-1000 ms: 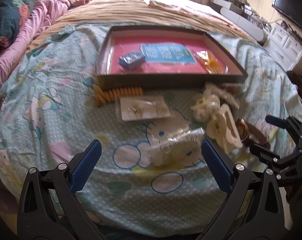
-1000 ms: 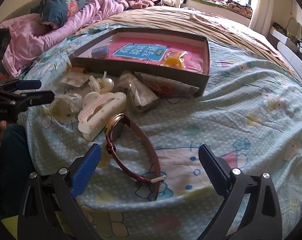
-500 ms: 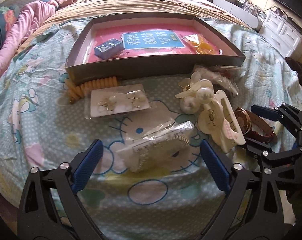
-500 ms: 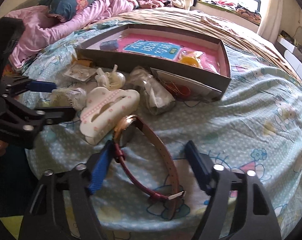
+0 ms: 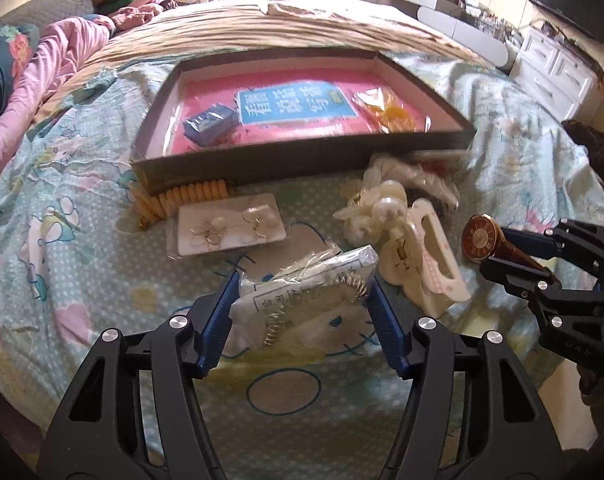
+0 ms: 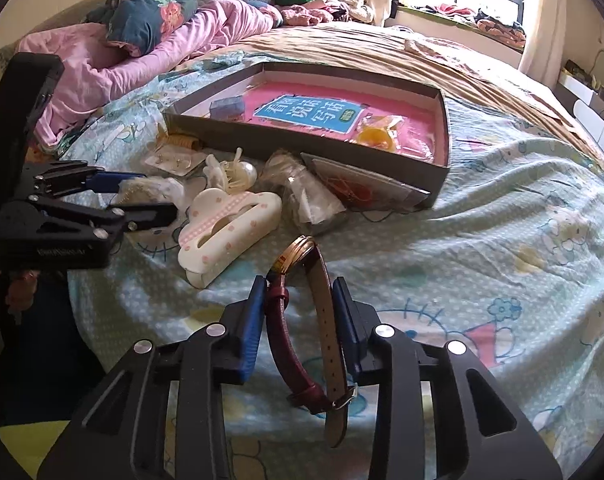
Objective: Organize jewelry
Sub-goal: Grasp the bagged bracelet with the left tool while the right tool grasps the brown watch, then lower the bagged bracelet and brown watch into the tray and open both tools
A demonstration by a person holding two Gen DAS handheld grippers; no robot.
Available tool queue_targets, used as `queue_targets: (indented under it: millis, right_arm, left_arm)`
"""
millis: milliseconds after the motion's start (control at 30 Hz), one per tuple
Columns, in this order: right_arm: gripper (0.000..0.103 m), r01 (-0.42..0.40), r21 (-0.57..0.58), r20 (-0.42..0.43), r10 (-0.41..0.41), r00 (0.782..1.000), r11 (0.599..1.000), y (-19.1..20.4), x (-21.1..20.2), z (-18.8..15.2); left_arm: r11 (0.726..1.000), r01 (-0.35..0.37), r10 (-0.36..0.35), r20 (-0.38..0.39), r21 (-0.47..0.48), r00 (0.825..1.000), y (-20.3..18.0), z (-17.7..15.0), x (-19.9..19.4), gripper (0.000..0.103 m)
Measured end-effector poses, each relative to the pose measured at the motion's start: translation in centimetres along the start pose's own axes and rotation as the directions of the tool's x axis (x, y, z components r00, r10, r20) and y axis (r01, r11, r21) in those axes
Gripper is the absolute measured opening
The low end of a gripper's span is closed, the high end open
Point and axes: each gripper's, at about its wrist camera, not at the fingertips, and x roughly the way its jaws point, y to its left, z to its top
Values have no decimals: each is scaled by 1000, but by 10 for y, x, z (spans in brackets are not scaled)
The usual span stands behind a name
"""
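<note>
My left gripper is shut on a clear bag with a silver spiral piece on the bedsheet. My right gripper is shut on a wristwatch with a dark red strap; its gold face shows in the left wrist view. A dark cardboard box with a pink lining lies behind; it holds a blue packet and an orange bagged item. A cream hair claw, a pearl clip and an earring card lie in front of the box.
An orange coil band lies against the box's front wall. Clear bags and a red-string packet lie beside the box. Pink bedding is piled at the far left. White drawers stand to the right.
My left gripper moved forward and closed on the bagged spiral piece. My right gripper closed on the watch strap and tilted the watch up on edge.
</note>
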Motion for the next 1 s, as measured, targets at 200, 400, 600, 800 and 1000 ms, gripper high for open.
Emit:
queue_targets:
  millis: [200,400,600,800,1000]
  right_arm:
    - [30,7,20,40,-8,999,1000,-8,-16,7]
    - [30,16,11,94,-17,995,1000,-8,-30,24]
    - [30,16,6,125,-17,992,1000,-8,-31,42]
    - [30,6,-5,141,-5,990,1000,-6,-25,58]
    - [30,0,11,160,-2,987,1000,-10,-15,78]
  left_arm:
    - [999,5,-2,47,-47,999,16,9,-16,54]
    - [996,1,5,67,-88,998,31,15,-22,55]
    - [994,0,9,78,-112,997,41,20,-25,55]
    - [991,10,2,86,-132,996,45,26,-25,55]
    - [991,6,7,100,-133,995,42,43,-21,55]
